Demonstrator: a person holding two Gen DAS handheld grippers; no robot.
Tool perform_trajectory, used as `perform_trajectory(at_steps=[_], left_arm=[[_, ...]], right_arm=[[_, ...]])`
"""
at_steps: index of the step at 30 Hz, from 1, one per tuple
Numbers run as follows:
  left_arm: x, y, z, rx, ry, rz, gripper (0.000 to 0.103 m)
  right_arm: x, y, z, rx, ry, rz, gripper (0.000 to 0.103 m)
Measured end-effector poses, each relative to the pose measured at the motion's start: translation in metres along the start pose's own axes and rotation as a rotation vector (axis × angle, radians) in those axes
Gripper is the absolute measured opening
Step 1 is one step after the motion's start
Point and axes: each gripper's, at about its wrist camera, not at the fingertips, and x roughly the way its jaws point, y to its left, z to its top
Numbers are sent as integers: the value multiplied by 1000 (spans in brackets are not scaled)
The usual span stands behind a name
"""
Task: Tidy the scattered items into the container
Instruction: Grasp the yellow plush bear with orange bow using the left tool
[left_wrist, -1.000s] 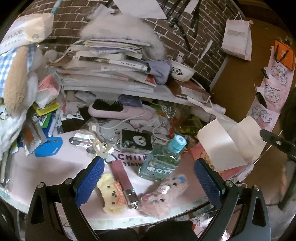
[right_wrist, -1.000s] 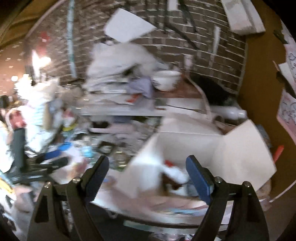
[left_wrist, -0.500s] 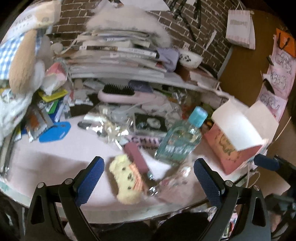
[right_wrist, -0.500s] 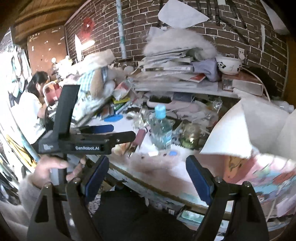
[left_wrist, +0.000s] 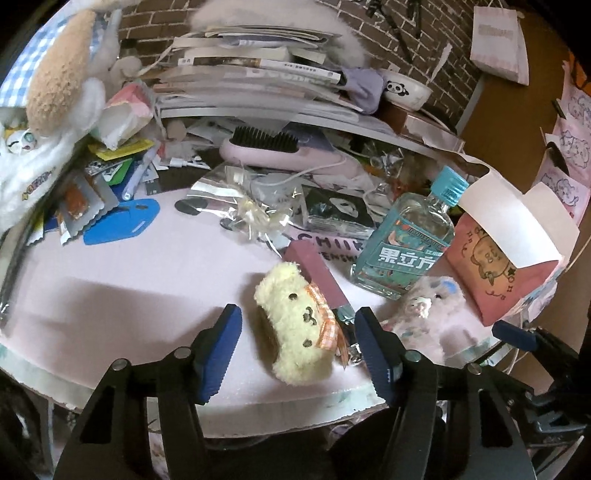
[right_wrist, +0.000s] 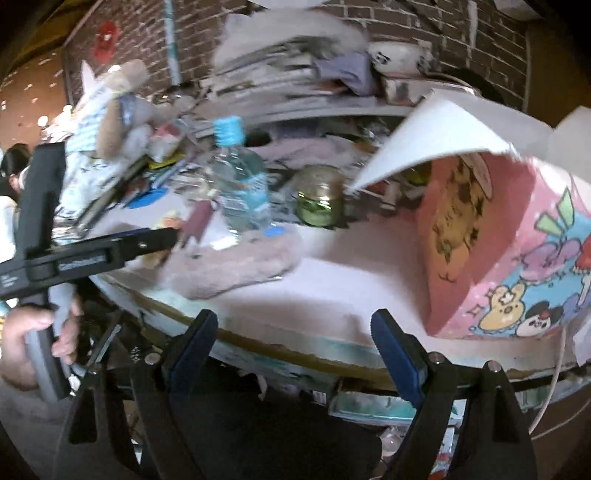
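Between the spread blue pads of the left gripper (left_wrist: 295, 338), not yet touching them, lies a fuzzy cream-yellow plush (left_wrist: 293, 325) with stitched face and orange checked bow. Beyond stand a teal-capped bottle (left_wrist: 406, 251) and the pink cartoon box (left_wrist: 506, 258), flaps up. The right gripper (right_wrist: 291, 345) gapes empty off the table edge.

Left gripper (left_wrist: 297, 341) sits low at about 6 o'clock in its own view, jaws spread wide, the blue pads (left_wrist: 218, 349) angled forward with nothing pinched between them. From the right wrist cam it comes in from 9 o'clock, held level, and you can see a bare hand (right_wrist: 27, 341) wrapped round its handle down at 8 o'clock. Right gripper (right_wrist: 291, 354) is also gaping open at 6 o'clock, both fingers clear of everything, and the view's a bit blurry.
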Motion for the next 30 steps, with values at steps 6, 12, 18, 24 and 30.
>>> perform_trajectory(at_steps=[6,12,18,24,30], left_arm=[[1,-2,3,4,9,-27,36],[1,0,4,-16,15,-41,36],[-3,12,3,-43,3,-29,36],[-1,14,4,-21,-1,-13,35],[1,7,4,25,6,21,35]], right_arm=[[6,-5,0,12,16,-21,83],[7,-8,-2,19,22,-19,83],[8,-8,-2,15,23,-13,83],[15,-6,-2,20,38,-33,83],[21,-8,-3,28,50,-46,83]])
